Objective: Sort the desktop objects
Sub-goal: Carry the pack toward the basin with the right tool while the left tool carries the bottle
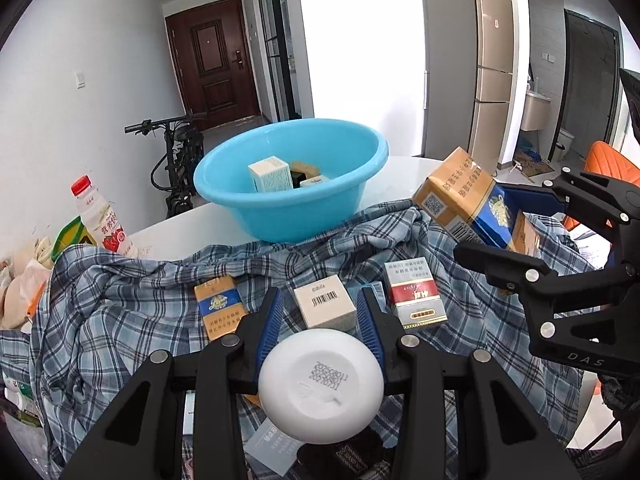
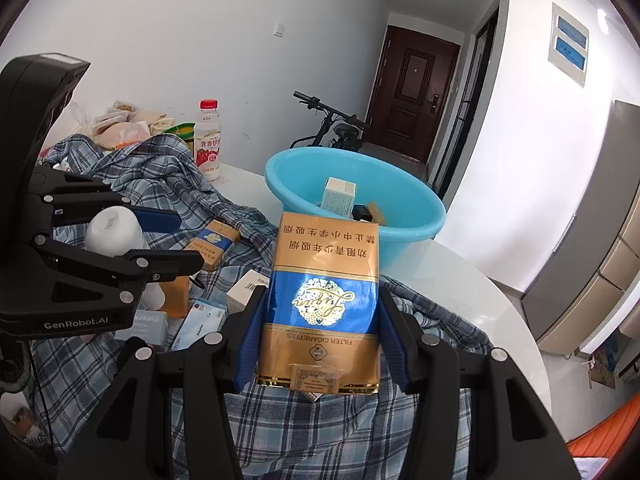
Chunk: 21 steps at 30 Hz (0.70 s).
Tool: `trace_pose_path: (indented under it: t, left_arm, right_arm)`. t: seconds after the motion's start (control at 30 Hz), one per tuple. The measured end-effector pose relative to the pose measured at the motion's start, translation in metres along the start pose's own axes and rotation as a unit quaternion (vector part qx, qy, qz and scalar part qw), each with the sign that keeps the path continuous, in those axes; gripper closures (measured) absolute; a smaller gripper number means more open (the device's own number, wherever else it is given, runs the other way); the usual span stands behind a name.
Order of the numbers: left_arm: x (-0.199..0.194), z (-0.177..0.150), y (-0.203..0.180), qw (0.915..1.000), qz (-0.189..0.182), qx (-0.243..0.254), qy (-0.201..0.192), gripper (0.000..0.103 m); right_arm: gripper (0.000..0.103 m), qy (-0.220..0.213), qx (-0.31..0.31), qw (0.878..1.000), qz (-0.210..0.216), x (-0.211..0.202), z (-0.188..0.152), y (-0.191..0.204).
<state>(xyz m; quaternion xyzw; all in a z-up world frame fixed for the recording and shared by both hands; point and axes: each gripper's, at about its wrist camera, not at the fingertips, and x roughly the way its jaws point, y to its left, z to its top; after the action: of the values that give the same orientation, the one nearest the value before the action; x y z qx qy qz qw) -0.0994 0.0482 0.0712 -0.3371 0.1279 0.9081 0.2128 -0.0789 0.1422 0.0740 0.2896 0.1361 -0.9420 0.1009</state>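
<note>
My left gripper [image 1: 320,316] is shut on a white bottle [image 1: 320,386], whose round base faces the camera. In the right wrist view this bottle [image 2: 114,230] shows between the left gripper's [image 2: 176,240] fingers. My right gripper [image 2: 320,316] is shut on a gold and blue cigarette carton [image 2: 322,304], held above the plaid cloth [image 2: 316,428]. The same carton [image 1: 466,200] appears at the right of the left wrist view. A blue basin [image 1: 292,176] stands beyond, holding a white box [image 1: 270,174] and other small items. On the plaid cloth [image 1: 120,304] lie several small boxes.
A drink bottle with a red cap [image 1: 100,216] and bagged food [image 2: 120,124] sit at the table's left end. The white table edge [image 2: 492,304] curves to the right. A bicycle [image 1: 176,160], a wooden door [image 1: 212,60] and a fridge [image 1: 472,68] stand behind. An orange chair [image 1: 612,164] is at the right.
</note>
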Motion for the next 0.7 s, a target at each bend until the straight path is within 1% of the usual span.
trace_pose_path:
  t: [0.13,0.23,0.4,0.47,0.57,0.7]
  left_arm:
    - [0.005,0.011,0.003,0.9999,0.015,0.002,-0.002,0.062]
    - [0.009,0.019,0.008,0.9999,0.014,-0.001,-0.003,0.062]
    - [0.013,0.034,0.012,0.9998,0.015,-0.001,-0.009,0.062]
    - [0.014,0.042,0.015,0.9998,0.015,-0.002,-0.013,0.062]
    - [0.015,0.055,0.02,0.9995,0.015,-0.009,-0.026,0.062]
    - [0.016,0.072,0.026,0.9988,0.017,-0.014,-0.044,0.062]
  right_arm:
    - [0.052,-0.003,-0.016,1.0,-0.003,0.005,0.009,-0.001]
    - [0.052,-0.017,-0.013,1.0,-0.008,0.005,0.021,-0.005]
    - [0.052,-0.042,0.011,0.999,-0.019,0.004,0.042,-0.024]
    - [0.052,-0.051,0.029,0.998,-0.021,0.005,0.051,-0.033]
    - [0.052,-0.066,0.052,0.996,-0.02,0.006,0.062,-0.042]
    - [0.052,-0.078,0.057,0.995,-0.021,0.009,0.075,-0.045]
